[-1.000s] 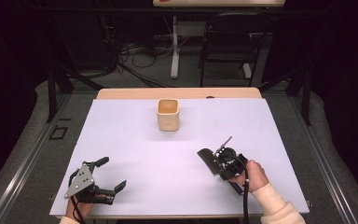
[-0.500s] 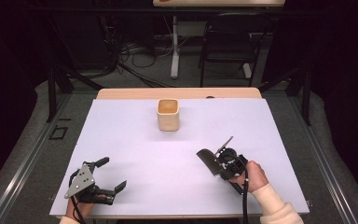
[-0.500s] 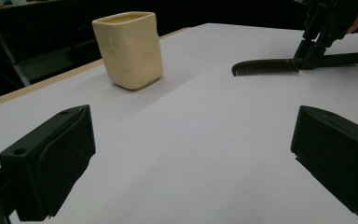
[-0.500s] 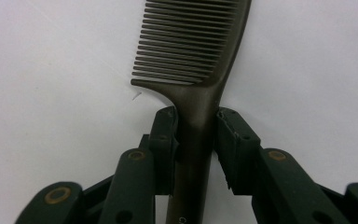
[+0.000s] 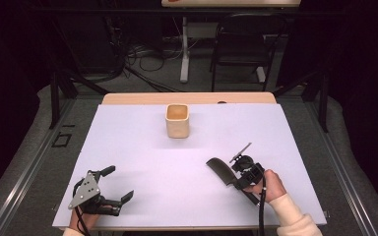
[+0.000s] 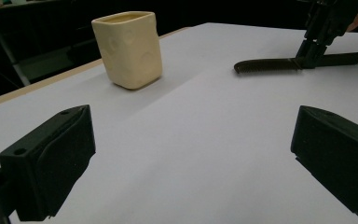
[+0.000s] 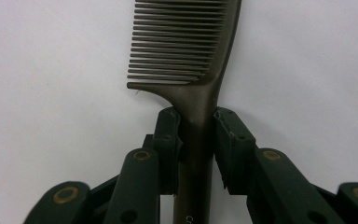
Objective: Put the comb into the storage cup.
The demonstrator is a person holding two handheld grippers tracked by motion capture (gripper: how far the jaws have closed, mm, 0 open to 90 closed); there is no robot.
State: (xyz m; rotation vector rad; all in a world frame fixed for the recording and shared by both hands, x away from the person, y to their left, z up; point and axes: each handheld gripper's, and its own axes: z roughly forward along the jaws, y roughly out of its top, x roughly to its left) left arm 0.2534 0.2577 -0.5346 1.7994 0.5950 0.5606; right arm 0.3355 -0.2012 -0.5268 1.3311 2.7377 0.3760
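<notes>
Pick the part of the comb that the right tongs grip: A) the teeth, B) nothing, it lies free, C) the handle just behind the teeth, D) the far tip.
C: in the right gripper view the right tongs clamp the comb on its handle, just below where the teeth start.

White table (image 5: 128, 147) — cream cup (image 5: 177, 120) standing, dark comb (image 5: 220, 171) lying flat.

Dark brown comb (image 7: 186, 51), cream cup (image 5: 177, 120), white table (image 5: 142, 152)
</notes>
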